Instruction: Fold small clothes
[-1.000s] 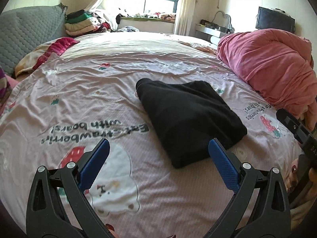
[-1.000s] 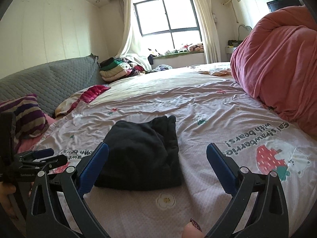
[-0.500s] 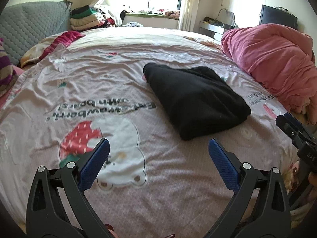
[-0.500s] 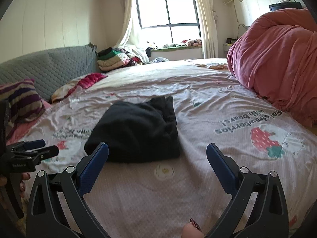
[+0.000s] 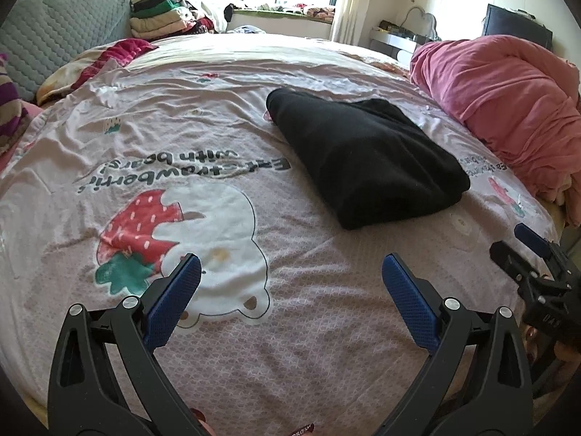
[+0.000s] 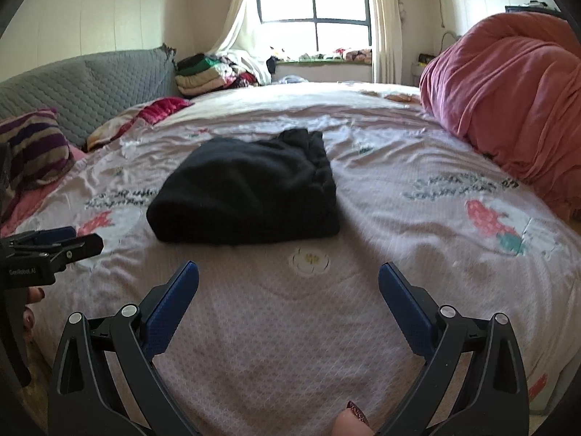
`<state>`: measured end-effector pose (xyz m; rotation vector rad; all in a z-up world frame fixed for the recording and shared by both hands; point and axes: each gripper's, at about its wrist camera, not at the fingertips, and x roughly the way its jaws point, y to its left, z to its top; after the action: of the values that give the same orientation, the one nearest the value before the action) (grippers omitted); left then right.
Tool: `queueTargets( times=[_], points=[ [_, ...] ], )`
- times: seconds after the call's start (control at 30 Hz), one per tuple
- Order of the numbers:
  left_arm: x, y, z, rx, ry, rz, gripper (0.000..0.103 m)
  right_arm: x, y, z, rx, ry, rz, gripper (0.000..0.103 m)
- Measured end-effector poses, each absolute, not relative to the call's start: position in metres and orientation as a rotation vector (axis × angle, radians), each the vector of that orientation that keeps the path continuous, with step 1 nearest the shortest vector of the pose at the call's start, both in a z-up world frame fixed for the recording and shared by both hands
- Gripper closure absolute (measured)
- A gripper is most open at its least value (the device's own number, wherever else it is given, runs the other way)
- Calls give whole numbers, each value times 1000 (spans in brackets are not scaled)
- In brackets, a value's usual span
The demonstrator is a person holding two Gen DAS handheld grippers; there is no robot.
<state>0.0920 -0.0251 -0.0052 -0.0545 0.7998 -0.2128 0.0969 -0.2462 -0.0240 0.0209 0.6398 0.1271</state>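
The black garment (image 5: pixel 366 156) is folded into a thick, neat rectangle, sitting mid-bed on the pink strawberry sheet (image 5: pixel 218 327). Left gripper (image 5: pixel 290 283) and right gripper (image 6: pixel 288 290) both have fingers spread apart, holding nothing.

We see black garment (image 5: pixel 366 156) on pale pink sheet (image 5: pixel 290 327) printed with red strawberries, white bears; rose-pink duvet (image 6: pixel 508 91); grey quilted headboard (image 6: pixel 90 87); purple-striped pillow (image 6: pixel 32 145).

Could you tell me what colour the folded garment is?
Black garment, clearest in the right wrist view.
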Motion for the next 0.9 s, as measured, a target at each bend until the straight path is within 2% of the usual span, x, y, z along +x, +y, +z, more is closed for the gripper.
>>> queueTargets(
  times=[0.9],
  points=[
    [99, -26, -14, -46, 846, -175, 9, 110, -256, -32, 54, 683, 91, 5]
  ],
)
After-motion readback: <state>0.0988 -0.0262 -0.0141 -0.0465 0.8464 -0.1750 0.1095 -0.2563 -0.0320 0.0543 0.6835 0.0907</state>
